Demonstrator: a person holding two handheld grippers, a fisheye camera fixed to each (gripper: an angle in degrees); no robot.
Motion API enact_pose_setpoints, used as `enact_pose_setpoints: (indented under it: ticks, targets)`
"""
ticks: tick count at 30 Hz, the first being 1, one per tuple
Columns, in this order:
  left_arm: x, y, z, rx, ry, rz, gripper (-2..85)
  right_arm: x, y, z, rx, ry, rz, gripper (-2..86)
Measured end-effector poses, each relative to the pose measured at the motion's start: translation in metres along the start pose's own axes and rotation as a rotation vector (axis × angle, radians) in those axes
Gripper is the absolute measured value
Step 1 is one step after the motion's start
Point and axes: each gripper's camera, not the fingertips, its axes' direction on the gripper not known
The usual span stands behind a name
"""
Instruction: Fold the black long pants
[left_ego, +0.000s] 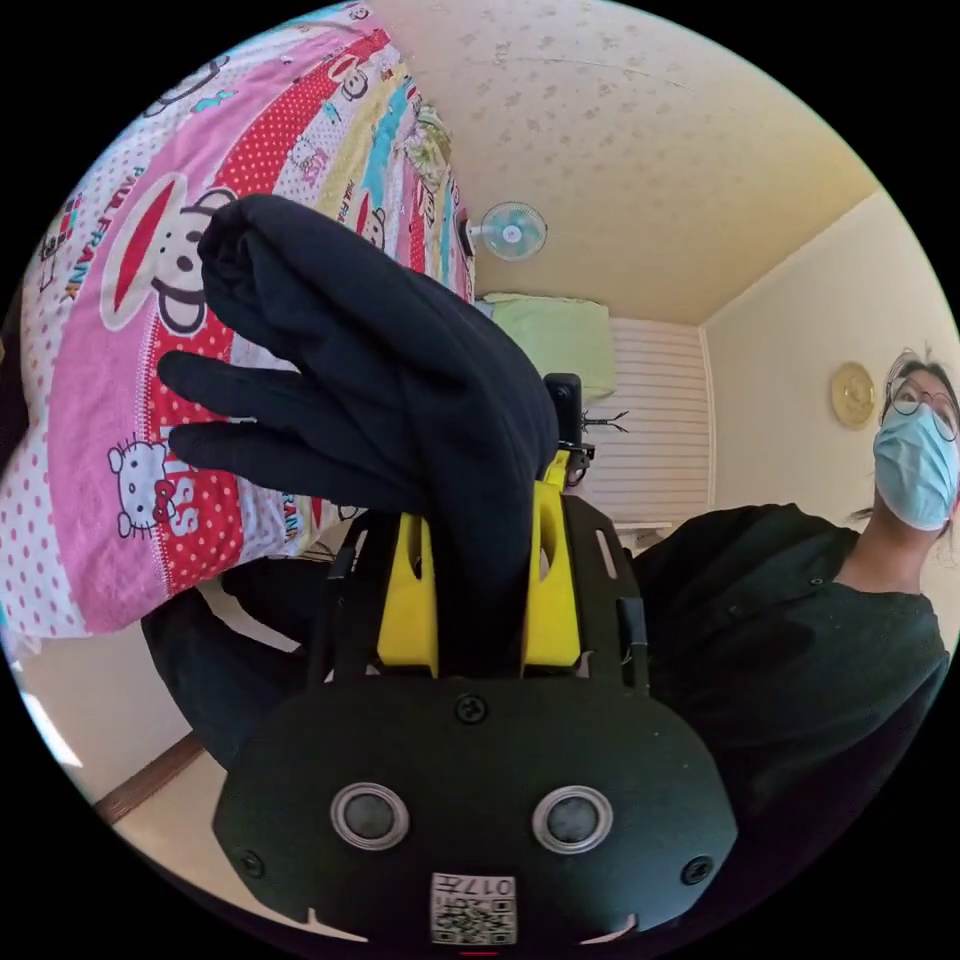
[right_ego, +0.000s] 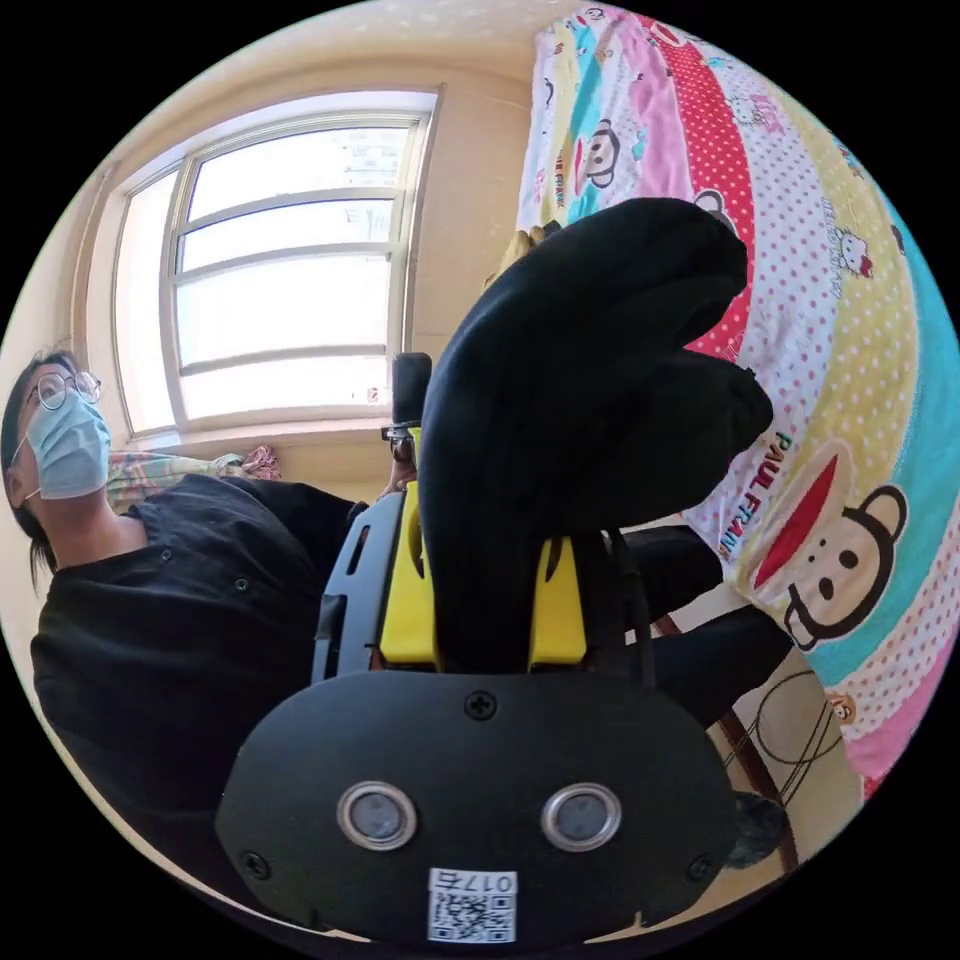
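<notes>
Black pants (left_ego: 400, 400) bunched in both grippers (left_ego: 480, 580) (right_ego: 485, 590) — cartoon bedsheet (left_ego: 110, 400) behind.

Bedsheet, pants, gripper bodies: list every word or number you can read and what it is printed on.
"PAUL FRANK": printed on the cartoon bedsheet, beside the monkey faces, repeated across it.
Other small words on the bedsheet: too blurred to read.
White sticker: a small code label, not read.
Black pants: no text.
</notes>
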Motion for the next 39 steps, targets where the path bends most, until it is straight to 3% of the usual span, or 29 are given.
enact_pose_setpoints:
  ticks: [6, 10, 14, 16, 18, 20, 24, 32, 36, 39]
  targets:
    - [0.066, 0.017, -0.153, 0.262, -0.255, 0.194, 13.8, -0.105, -0.143, 0.097, -0.118, 0.02, -0.395, 14.2]
    - [0.051, 0.031, -0.223, 0.375, -0.435, 0.255, 14.2, -0.133, -0.221, 0.182, -0.155, 0.052, -0.612, 15.1]
    - [-0.071, 0.032, -0.239, 0.424, -0.435, -0.007, 15.8, -0.08, -0.28, 0.268, -0.231, 0.166, -0.542, 16.5]
    - [-0.179, 0.037, -0.215, 0.452, -0.437, -0.327, 16.8, -0.014, -0.31, 0.329, -0.309, 0.336, -0.347, 17.5]
    - [-0.235, 0.038, -0.182, 0.419, -0.476, -0.524, 17.5, 0.033, -0.318, 0.367, -0.371, 0.476, -0.18, 18.1]
    - [-0.256, 0.043, -0.16, 0.444, -0.49, -0.558, 18.0, 0.054, -0.317, 0.384, -0.413, 0.543, -0.094, 18.9]
    - [-0.249, 0.053, -0.136, 0.49, -0.551, -0.532, 18.7, 0.038, -0.313, 0.364, -0.447, 0.583, -0.135, 18.7]
    - [-0.234, 0.075, -0.091, 0.337, -0.67, -0.602, 19.2, 0.036, -0.26, 0.206, -0.32, 0.431, 0.114, 8.3]
    - [-0.235, 0.101, -0.051, 0.232, -0.557, -0.707, 13.0, 0.006, -0.201, 0.102, -0.165, 0.5, 0.214, 3.5]
    - [-0.212, 0.089, -0.001, 0.148, -0.524, -0.609, 7.5, -0.03, -0.162, 0.03, -0.083, 0.592, 0.179, 1.8]
